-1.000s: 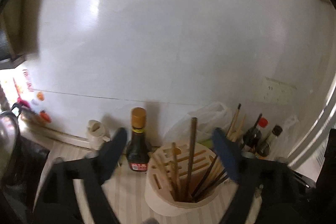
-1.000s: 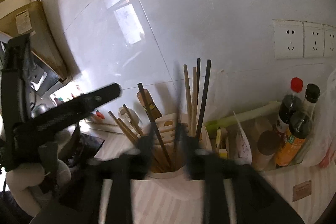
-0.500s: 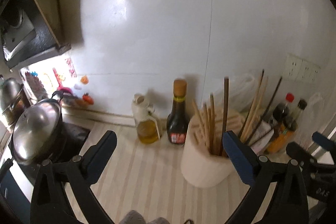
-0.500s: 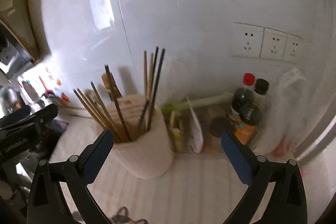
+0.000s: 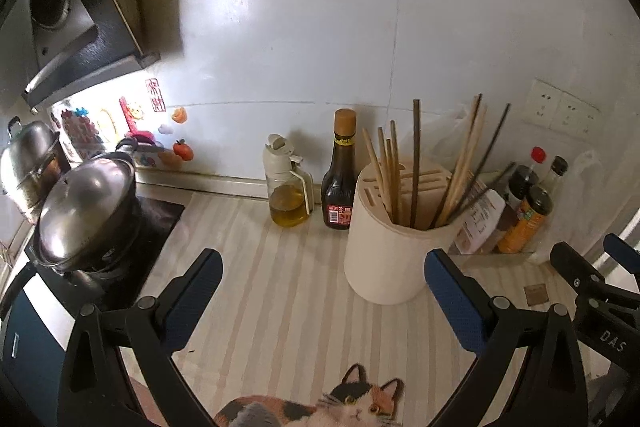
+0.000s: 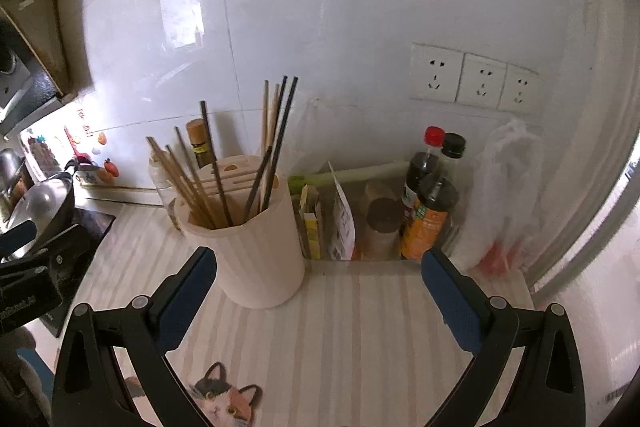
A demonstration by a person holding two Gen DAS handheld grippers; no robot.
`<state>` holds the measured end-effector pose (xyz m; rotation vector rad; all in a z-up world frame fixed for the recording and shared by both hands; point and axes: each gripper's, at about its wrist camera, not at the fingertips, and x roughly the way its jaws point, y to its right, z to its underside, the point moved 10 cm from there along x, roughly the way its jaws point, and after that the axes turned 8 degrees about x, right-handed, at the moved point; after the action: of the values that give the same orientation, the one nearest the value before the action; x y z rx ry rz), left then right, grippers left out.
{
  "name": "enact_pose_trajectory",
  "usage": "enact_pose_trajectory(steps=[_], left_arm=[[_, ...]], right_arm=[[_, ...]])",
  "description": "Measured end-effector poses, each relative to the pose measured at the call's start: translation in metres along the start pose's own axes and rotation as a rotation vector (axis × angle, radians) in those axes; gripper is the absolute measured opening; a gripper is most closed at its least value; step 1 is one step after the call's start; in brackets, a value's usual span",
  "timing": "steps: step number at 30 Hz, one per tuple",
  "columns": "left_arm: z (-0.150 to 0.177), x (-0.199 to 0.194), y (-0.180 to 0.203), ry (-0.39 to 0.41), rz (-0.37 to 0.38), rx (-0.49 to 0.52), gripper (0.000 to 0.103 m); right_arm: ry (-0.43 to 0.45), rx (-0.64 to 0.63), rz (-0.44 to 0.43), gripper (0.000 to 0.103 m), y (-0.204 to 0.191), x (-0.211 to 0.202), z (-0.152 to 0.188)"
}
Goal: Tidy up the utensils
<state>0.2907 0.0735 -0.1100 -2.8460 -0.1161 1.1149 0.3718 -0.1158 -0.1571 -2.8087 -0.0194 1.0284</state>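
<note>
A cream round utensil holder (image 5: 386,259) stands on the striped counter, with several wooden and dark chopsticks (image 5: 416,163) upright in it. It also shows in the right wrist view (image 6: 256,251), with its chopsticks (image 6: 276,143). My left gripper (image 5: 320,275) is open and empty, held back from the holder, which is ahead and to its right. My right gripper (image 6: 318,271) is open and empty, with the holder ahead and to its left. The right gripper shows at the right edge of the left wrist view (image 5: 600,287); the left gripper shows at the left edge of the right wrist view (image 6: 28,267).
A dark sauce bottle (image 5: 340,183) and an oil cruet (image 5: 288,199) stand left of the holder by the wall. A lidded pot (image 5: 84,211) sits on the stove at left. A clear bin of bottles and packets (image 6: 384,211) stands right of the holder. Wall sockets (image 6: 476,77) are above.
Both grippers have pulled back and away from the holder. The right gripper has gone from shut over the chopsticks to wide open. The holder now looks smaller and farther.
</note>
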Motion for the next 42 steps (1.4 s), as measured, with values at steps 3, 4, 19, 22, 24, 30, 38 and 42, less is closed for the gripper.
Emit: enact_pose_trajectory(steps=[3,4,19,22,24,30,38,42], left_arm=[[0.007,-0.029,-0.005,0.022,0.008,0.013,0.103],[0.009,-0.035,-0.007,0.026,0.013,0.014,0.103],[0.061,-0.187,-0.039,0.088,0.081,0.065,0.103],[0.069,-0.208,-0.042,0.090,0.087,0.059,0.103],[0.074,-0.222,-0.044,0.094,0.083,0.046,0.103],[0.082,-0.250,-0.050,0.116,0.054,-0.004,0.103],[0.087,-0.265,-0.048,0.115,0.030,0.011,0.103],[0.085,-0.265,-0.052,0.098,-0.005,0.013,0.103]], right_arm=[[0.023,0.008,0.011,0.103,-0.003,-0.032,0.006],[0.033,0.010,0.017,0.103,-0.005,-0.042,0.008],[0.145,0.050,0.079,0.103,-0.021,-0.246,0.067],[0.161,0.053,0.083,0.103,-0.020,-0.277,0.073],[0.175,0.060,0.077,0.103,-0.019,-0.296,0.075],[0.198,0.055,0.066,0.103,-0.014,-0.333,0.078],[0.186,0.045,0.029,0.103,-0.019,-0.346,0.079],[0.168,0.042,0.023,0.103,-0.018,-0.340,0.073]])
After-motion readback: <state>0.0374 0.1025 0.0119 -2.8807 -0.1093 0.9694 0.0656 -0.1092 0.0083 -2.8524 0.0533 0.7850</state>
